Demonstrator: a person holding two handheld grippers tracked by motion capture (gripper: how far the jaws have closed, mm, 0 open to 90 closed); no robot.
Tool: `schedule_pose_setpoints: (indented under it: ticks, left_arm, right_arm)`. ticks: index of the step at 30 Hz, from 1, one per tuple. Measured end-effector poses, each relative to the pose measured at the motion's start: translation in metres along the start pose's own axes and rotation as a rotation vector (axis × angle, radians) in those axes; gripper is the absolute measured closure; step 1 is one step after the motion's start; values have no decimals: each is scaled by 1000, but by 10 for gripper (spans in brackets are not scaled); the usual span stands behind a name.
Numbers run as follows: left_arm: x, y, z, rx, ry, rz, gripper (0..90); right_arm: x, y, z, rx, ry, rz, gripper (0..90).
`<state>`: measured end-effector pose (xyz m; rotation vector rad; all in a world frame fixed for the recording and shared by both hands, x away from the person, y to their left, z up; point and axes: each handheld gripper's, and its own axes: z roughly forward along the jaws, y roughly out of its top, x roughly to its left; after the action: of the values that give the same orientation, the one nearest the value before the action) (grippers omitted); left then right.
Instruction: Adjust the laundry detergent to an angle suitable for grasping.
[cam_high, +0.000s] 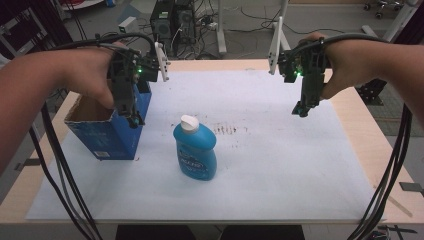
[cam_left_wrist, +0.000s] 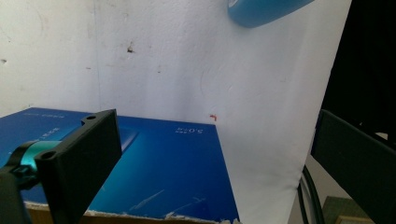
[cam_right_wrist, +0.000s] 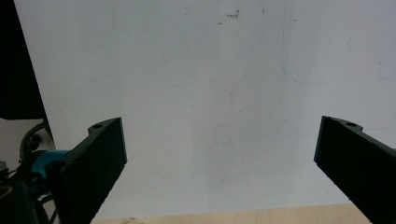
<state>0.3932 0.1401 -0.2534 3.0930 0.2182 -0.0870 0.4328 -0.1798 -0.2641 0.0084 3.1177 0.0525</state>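
Two grippers: I hold one in each hand above the tabletop, both released and gripping nothing.
Left gripper (cam_high: 134, 116): it hangs over the box's near right corner, close to the tabletop's left edge; my hand is over the box's open top.
Left jaws: spread wide in the left gripper view, the box's blue side below them, white sheet beyond.
Right gripper (cam_high: 300, 109): it hangs over the sheet toward the tabletop's right edge, well apart from bottle and box.
Right jaws: spread wide in the right gripper view, bare white sheet between them and a strip of wood along the bottom.
Box (cam_high: 111, 131): blue carton, open at the top with a brown inside, upright near the left edge of the tabletop, on the sheet.
Bottle (cam_high: 195, 148): blue with a white cap, upright near the middle of the tabletop, just right of the box and not touching it; neither gripper touches it.
Sheet (cam_high: 280, 165): white, over most of the tabletop, with small brown marks just right of the bottle's cap.
Tabletop (cam_high: 372, 150): pale wood shows along its left, right and far edges.
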Motion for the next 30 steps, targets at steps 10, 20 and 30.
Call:
schedule_pose_setpoints:
  ticks: [10,20,30]
  left_arm:
    - [14,12,-2,15,19,-8,16]
    - [25,21,-10,-13,24,-2,17]
    - [30,20,-6,-16,13,-9,17]
  right_arm:
    - [-8,-10,2,-6,4,21,16]
    - [-10,-12,2,-8,4,34,16]
    - [-9,-6,4,-3,6,21,16]
